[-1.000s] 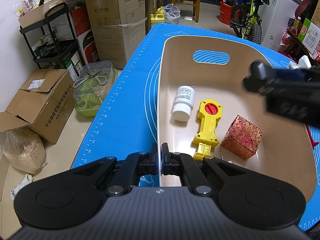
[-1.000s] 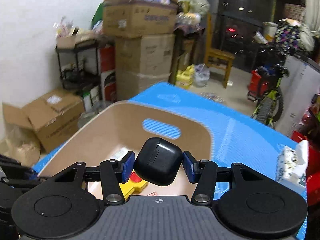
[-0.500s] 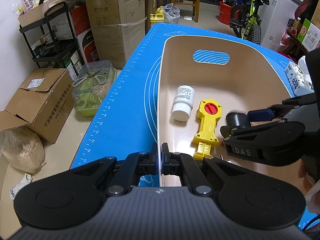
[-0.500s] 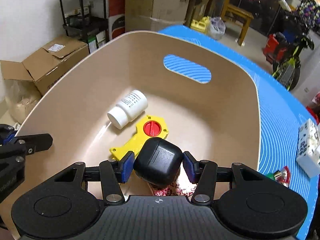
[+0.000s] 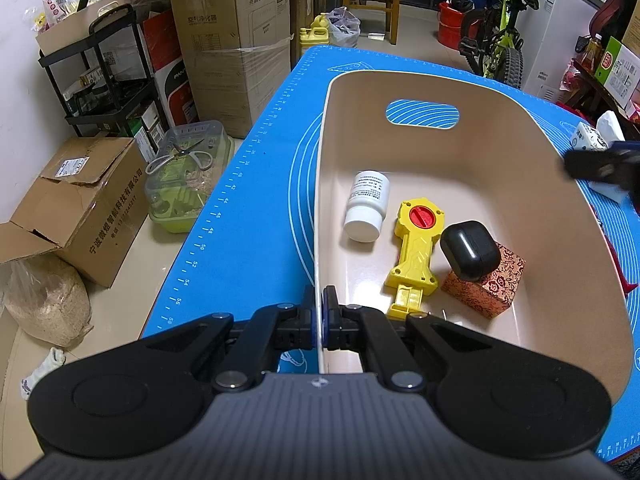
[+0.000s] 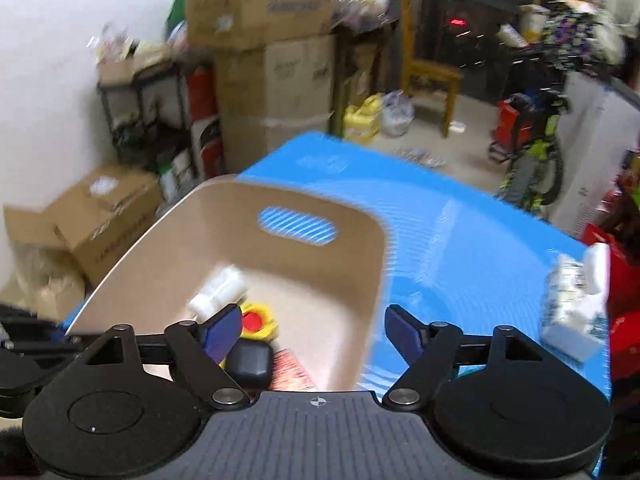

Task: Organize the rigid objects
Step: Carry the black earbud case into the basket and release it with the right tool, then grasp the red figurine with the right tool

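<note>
I have the left hand-held gripper (image 5: 319, 316) pinching the near wall of the beige bin (image 5: 560, 216), its pads pressed together on the thin rim, so the bin sits steady on the blue tabletop (image 5: 248, 216). The right hand-held gripper (image 6: 314, 330) is above the bin's right rim with its jaws opening and nothing between them.

Inside the bin, the black earbud case (image 5: 470, 250) lies tilted, resting on the top of the red patterned box (image 5: 486, 290) and touching the yellow toy key (image 5: 416, 248) just left of it. The white pill bottle (image 5: 366, 206) lies on its side left of the key, toward the bin's left wall.

By my reading, the step in hand is the release of the case, and that looks done (the case sits propped rather than flat, which I judge could slide but stays within the walls).

Outside the bin, to its right on the tabletop, I see a white patterned tissue pack (image 6: 574, 304), which looks soft rather than rigid, and a red item at the bin's right side that I cannot identify. The next move, as I judge it, calls for carrying the spread right hand-held gripper clear of the rim toward whatever rigid piece remains, while the left keeps its pinch.
</note>
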### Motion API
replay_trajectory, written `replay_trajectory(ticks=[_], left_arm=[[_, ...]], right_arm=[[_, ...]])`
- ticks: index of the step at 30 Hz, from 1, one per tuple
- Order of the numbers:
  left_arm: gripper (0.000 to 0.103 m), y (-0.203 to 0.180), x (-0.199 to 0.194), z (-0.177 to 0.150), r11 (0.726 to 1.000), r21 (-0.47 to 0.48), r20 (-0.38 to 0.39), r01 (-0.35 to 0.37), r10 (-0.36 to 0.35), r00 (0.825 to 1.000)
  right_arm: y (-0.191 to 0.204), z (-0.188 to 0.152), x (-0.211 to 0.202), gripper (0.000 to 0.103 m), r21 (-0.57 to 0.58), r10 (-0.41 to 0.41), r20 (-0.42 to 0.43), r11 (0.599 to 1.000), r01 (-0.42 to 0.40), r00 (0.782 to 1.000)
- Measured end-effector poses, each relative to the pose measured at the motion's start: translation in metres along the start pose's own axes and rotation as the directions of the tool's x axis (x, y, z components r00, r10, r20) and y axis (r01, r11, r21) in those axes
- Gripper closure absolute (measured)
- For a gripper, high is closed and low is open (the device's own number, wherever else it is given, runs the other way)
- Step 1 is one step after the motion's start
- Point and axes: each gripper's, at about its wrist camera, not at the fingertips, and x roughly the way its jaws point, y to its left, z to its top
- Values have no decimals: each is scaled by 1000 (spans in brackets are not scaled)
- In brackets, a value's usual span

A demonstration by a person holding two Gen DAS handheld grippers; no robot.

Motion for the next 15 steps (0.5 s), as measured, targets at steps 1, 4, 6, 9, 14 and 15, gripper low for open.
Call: replay_trajectory(ticks=[1,4,6,9,14,15], left_arm=[[98,0,0,0,1000,0,0,0,0,1000],[98,0,0,0,1000,-1,-1,1,-1,1000],[98,0,0,0,1000,0,0,0,0,1000],[98,0,0,0,1000,1,0,0,0,1000],[98,-1,0,0,1000,1,0,0,0,1000],[98,0,0,0,1000,1,-1,0,0,1000]], right_arm=[[-12,-1,-4,19,11,-16,7,1000,16,1000],[-41,-8,-2,18,36,-79,-12,996,80,997],[-64,-16,0,18,68,-109,-29,992,110,994],[-92,-30,8,18,100,-153,-49,982,157,987],[-129,-56,21,19,146,-219,-98,962,231,971],[-135,-61,24,19,155,-226,-105,958,241,968]])
